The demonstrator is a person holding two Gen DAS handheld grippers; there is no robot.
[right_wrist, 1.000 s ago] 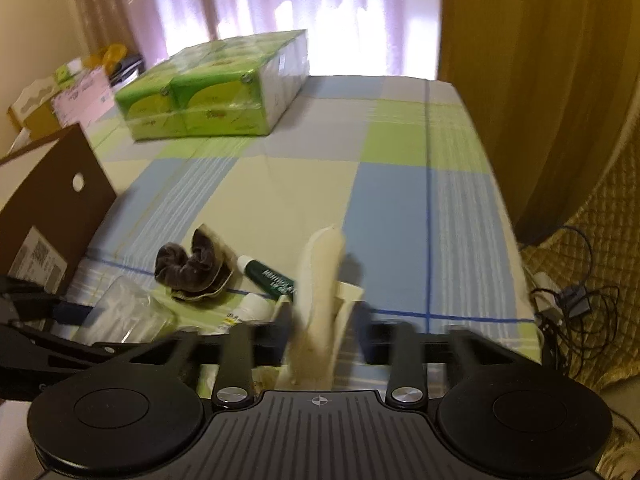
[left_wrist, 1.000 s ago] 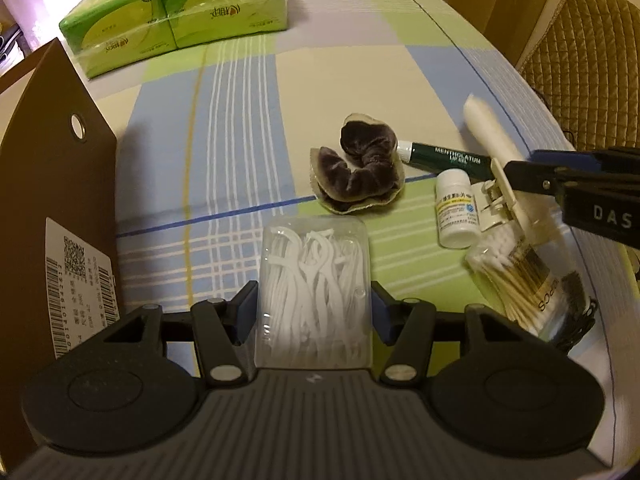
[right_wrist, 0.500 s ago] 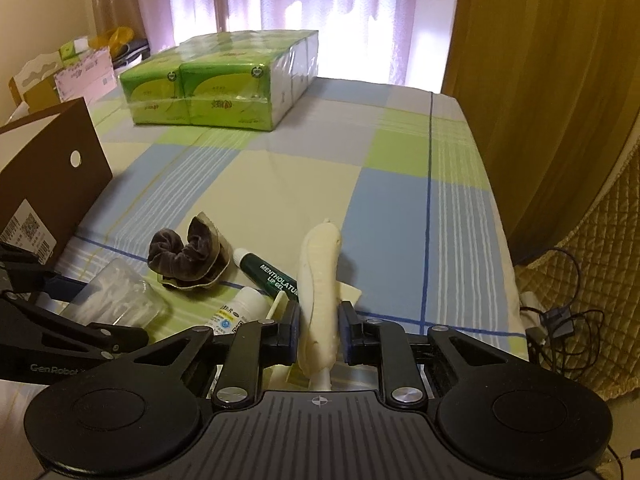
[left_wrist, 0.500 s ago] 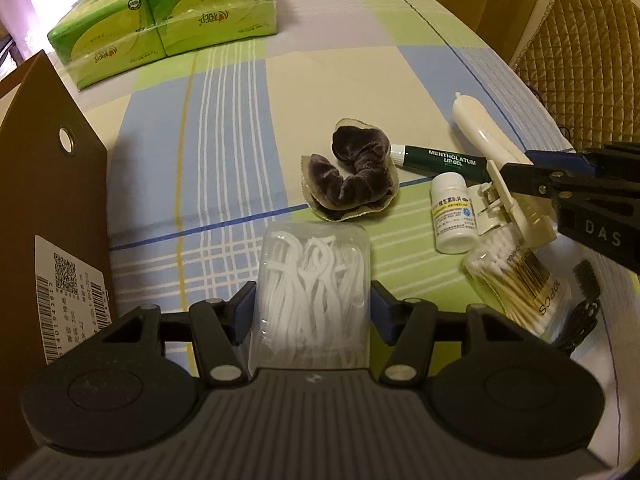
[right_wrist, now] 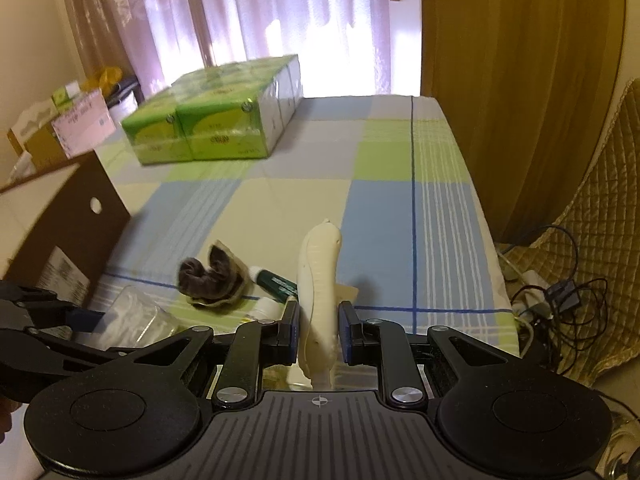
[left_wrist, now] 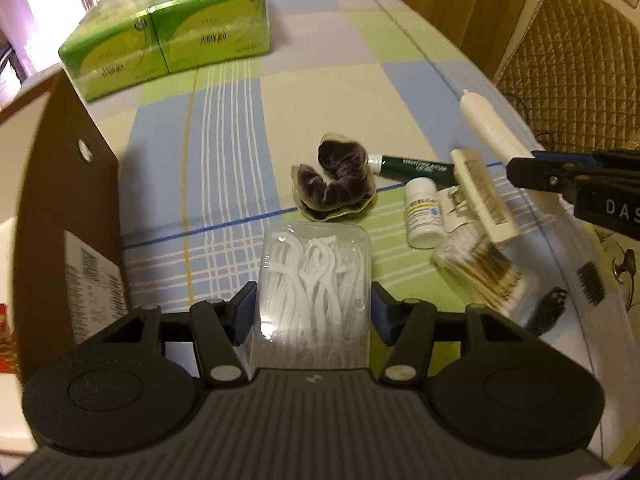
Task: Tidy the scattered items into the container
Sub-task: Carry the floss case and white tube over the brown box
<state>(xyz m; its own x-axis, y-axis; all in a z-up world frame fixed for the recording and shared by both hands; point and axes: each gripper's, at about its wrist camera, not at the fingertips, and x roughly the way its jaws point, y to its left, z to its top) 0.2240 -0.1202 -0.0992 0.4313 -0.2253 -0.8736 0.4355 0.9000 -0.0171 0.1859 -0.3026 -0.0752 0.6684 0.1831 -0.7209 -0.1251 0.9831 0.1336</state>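
My left gripper (left_wrist: 314, 312) is shut on a clear box of white floss picks (left_wrist: 316, 264), held above the checked tablecloth. My right gripper (right_wrist: 319, 332) is shut on the handle of a cream hairbrush (right_wrist: 320, 272); in the left wrist view the brush (left_wrist: 484, 196) hangs tilted over the small items. A dark scrunchie (left_wrist: 340, 176), a green lip-gel tube (left_wrist: 416, 168), a white pill bottle (left_wrist: 424, 216) and a pack of cotton swabs (left_wrist: 484, 276) lie on the cloth. The brown cardboard box (left_wrist: 60, 200) stands at the left, its flap raised.
Green tissue packs (left_wrist: 168, 28) sit at the far end of the table (right_wrist: 400, 208). A quilted chair (left_wrist: 560, 60) and tangled cables (right_wrist: 552, 292) are past the table's right edge. Boxes and bags (right_wrist: 72, 120) stand beyond the far left corner.
My right gripper has closed on the brush handle and raised it off the cloth. My left gripper has kept hold of the floss box and risen a little.
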